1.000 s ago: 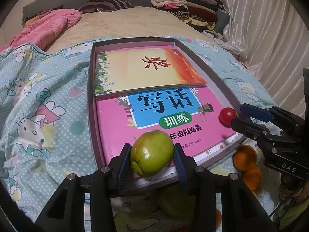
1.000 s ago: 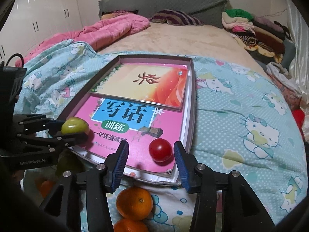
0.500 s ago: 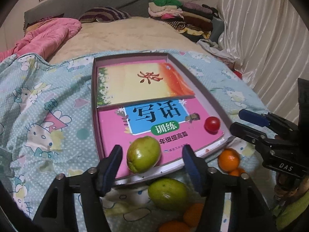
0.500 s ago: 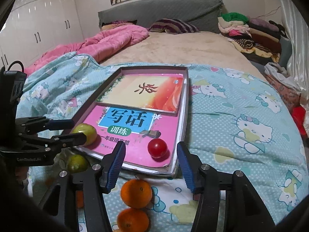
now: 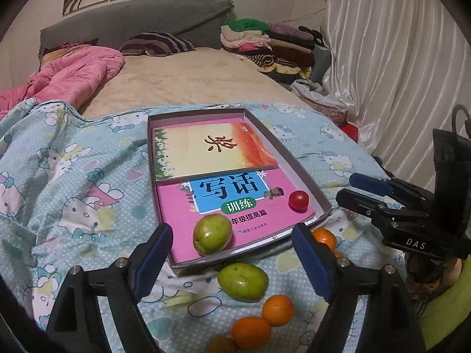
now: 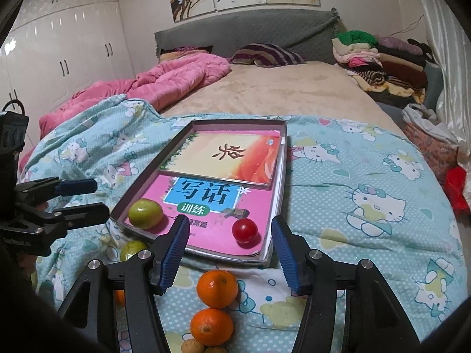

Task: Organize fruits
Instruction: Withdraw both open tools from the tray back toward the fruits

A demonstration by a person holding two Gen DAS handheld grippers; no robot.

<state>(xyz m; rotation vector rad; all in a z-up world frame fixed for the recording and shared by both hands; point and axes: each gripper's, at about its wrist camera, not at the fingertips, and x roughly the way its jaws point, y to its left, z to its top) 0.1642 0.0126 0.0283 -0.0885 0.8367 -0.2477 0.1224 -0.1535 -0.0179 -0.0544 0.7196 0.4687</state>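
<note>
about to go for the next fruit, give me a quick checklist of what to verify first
1. Left tongs empty: ok. The jaws have just been opening and stand wide, clear of the green fruit in front of them.
2. Right tongs empty: ok. The jaws have just been opening, nothing gripped.
3. Placed fruits settled in the tray: ok. The green fruit and the red tomato rest on the pink book.
4. Fruits left outside on the blanket: not ok. A second green fruit and several oranges remain.
5. Room left in the tray: ok.
6. Total count of oranges: cannot tell, some are cut off at the frame edge.
</note>
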